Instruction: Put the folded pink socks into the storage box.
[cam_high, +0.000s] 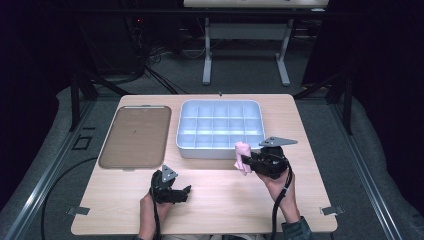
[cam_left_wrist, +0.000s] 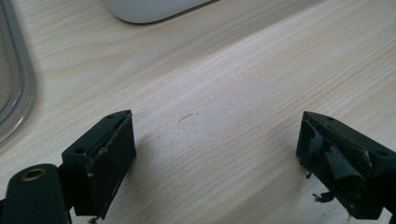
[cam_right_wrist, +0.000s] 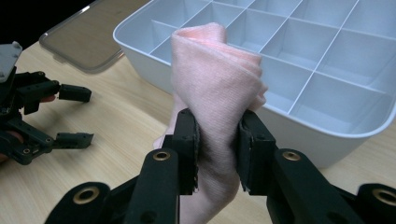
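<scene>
right gripper (cam_right_wrist: 218, 154): jaws pinching pink cloth (cam_right_wrist: 215, 93), standing upright | divided tray (cam_right_wrist: 327, 135) just beyond it, near front wall | left gripper (cam_high: 170, 189): jaws spread, empty, farther away on table (cam_left_wrist: 224, 93)

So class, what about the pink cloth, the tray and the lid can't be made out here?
- Cloth: right gripper view, lower end cut by the bottom edge and pinched part covered by the right gripper.
- Tray: left gripper view, cut by the top edge.
- Lid: high view, too small to show its material.
</scene>
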